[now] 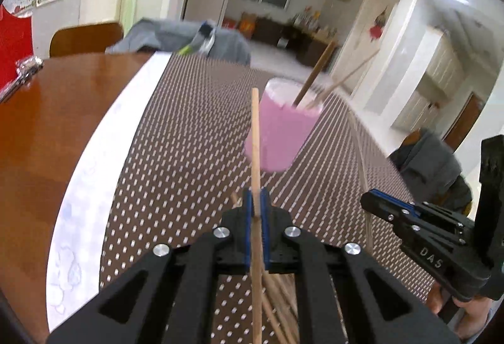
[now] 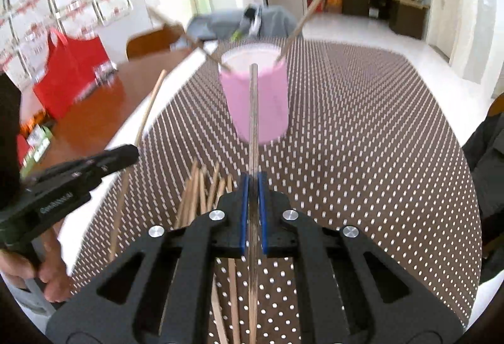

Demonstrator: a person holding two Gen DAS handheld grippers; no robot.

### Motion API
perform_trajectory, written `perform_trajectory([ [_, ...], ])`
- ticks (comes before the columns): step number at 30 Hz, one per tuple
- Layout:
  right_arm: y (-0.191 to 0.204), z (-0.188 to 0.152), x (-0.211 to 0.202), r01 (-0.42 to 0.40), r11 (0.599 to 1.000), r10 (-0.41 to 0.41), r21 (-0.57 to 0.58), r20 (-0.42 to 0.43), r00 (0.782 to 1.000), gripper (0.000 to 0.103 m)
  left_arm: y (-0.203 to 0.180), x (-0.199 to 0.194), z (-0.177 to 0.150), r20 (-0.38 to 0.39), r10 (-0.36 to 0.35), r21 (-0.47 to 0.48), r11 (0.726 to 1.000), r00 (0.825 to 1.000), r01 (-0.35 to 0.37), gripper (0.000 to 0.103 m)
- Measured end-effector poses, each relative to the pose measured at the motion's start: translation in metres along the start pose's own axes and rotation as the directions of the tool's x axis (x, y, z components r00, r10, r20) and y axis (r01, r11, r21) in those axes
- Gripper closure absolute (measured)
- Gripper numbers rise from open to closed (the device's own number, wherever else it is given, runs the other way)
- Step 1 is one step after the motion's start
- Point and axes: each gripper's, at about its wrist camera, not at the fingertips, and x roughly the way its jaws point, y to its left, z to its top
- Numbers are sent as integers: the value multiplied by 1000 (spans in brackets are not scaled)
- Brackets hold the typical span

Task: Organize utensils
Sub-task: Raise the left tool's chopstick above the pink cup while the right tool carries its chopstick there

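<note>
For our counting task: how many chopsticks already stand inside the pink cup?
2. One chopstick leans out over the pink cup rim to the right; the other leans left. More could be hidden inside the cup.

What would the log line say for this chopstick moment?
left gripper: shut on chopstick | right gripper: shut on chopstick | pink cup: holds two chopsticks | loose chopsticks: on tablecloth
</note>
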Motion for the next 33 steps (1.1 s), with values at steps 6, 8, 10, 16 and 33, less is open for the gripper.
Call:
perform_trajectory([
  [6,-12,17,-44,-45,998,37,32,219,975,96,2,-17,20,202,-84,-24,996,976,91,97],
  [8,-15,24,-53,-46,998,35,33,284,958,96,3,-20,28,259,-90,-30,994,962,101,97],
  [10,-19,31,-58,-57,998,41,39,335,941,96,2,-21,38,311,-99,-26,993,945,113,97],
  [16,-26,52,-58,-71,996,35,55,484,874,96,3,-21,75,488,-113,-12,991,865,136,97],
  [33,-34,101,-16,-84,994,17,63,698,716,96,9,55,150,650,-138,-24,979,747,201,97],
])
